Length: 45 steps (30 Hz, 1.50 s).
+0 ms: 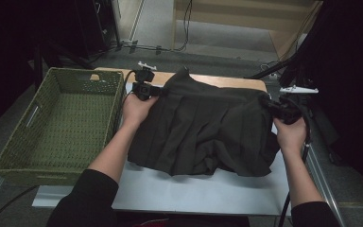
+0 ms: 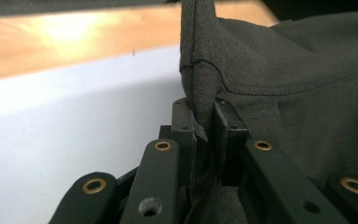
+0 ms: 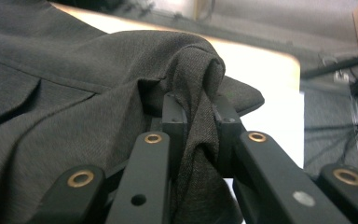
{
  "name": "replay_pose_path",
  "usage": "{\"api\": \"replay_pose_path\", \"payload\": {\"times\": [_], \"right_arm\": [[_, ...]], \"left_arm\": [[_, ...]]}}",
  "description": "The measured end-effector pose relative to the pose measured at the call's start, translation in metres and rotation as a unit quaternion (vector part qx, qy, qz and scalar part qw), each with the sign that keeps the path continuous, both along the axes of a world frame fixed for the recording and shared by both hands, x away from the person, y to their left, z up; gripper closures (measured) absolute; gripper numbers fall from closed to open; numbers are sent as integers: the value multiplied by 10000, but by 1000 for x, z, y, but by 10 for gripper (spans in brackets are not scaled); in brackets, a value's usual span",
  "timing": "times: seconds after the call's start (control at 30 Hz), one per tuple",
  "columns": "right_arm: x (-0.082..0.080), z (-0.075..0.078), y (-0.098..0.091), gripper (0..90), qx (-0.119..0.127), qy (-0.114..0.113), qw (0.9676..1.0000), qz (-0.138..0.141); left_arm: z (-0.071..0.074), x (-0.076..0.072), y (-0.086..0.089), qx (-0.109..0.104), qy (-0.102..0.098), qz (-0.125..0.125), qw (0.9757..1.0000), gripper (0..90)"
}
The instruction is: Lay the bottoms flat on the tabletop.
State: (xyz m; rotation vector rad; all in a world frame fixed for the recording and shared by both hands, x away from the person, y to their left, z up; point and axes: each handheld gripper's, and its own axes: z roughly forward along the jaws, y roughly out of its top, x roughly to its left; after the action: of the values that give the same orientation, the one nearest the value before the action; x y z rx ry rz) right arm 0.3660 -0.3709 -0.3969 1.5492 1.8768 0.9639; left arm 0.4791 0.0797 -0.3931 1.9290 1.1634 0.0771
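Observation:
A dark grey pleated skirt [image 1: 203,127] lies spread over a white board [image 1: 194,189], its far edge lifted at both corners. At the skirt's far left corner my left gripper [image 1: 158,90] is shut on the cloth. In the left gripper view the jaws [image 2: 205,121] pinch a folded hem of the skirt [image 2: 307,79]. Over at the far right corner my right gripper [image 1: 270,105] is shut on the cloth too. In the right gripper view a bunched fold of the skirt [image 3: 74,93] is clamped between that gripper [image 3: 200,116]'s jaws.
A green wicker basket [image 1: 56,177] with nothing in it stands to the left of the board, close to my left forearm. The wooden tabletop [image 1: 227,81] shows beyond the skirt. Dark stands and cables crowd the right and far sides.

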Motion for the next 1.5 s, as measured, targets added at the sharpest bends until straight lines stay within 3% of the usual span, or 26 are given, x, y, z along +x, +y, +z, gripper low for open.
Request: {"api": "replay_pose_path", "payload": {"times": [0.03, 0.1, 0.13, 0.2, 0.27, 0.37, 0.57, 0.73, 0.97, 1.1, 1.23, 1.5], "right_arm": [[5, 5, 0, 682, 60, -34, 10000, 52], [20, 6, 1, 380, 152, 50, 9999, 15], [25, 6, 4, 328, 101, 112, 9999, -75], [26, 2, 8, 257, 15, 120, 9998, -133], [25, -5, 10, 276, 178, 292, 9994, -4], [20, -18, 13, 311, 117, 421, 9990, 133], [7, -35, 11, 375, 223, 502, 9981, 271], [-7, -44, 4, 421, 224, 500, 9979, 343], [-25, -56, -8, 463, 281, 459, 9980, 339], [-33, -63, -13, 471, 295, 498, 9978, 316], [-42, -69, -18, 478, 305, 428, 9983, 265], [-55, -81, -27, 471, 317, 566, 9973, 331]], "left_arm": [[2, 0, 3, -11, -16, 107, 9999, 817], [-1, 4, 8, 175, 89, 252, 9995, 790], [-5, 5, 10, 265, 123, 349, 9990, 722], [-12, 6, 13, 183, 248, 387, 9988, 564], [-17, 5, 13, 132, 267, 305, 9991, 524], [-21, 1, 7, 129, 281, 202, 9993, 507], [-25, -10, -2, 171, 216, -105, 9996, 484], [-27, -24, -6, 294, 66, -331, 9990, 421], [-32, -40, -13, 420, 21, -611, 9972, 390], [-34, -48, -14, 284, 111, -781, 9965, 389], [-36, -58, -17, 335, 84, -915, 9952, 388], [-41, -74, -17, 310, 21, -1092, 9935, 388]]}}
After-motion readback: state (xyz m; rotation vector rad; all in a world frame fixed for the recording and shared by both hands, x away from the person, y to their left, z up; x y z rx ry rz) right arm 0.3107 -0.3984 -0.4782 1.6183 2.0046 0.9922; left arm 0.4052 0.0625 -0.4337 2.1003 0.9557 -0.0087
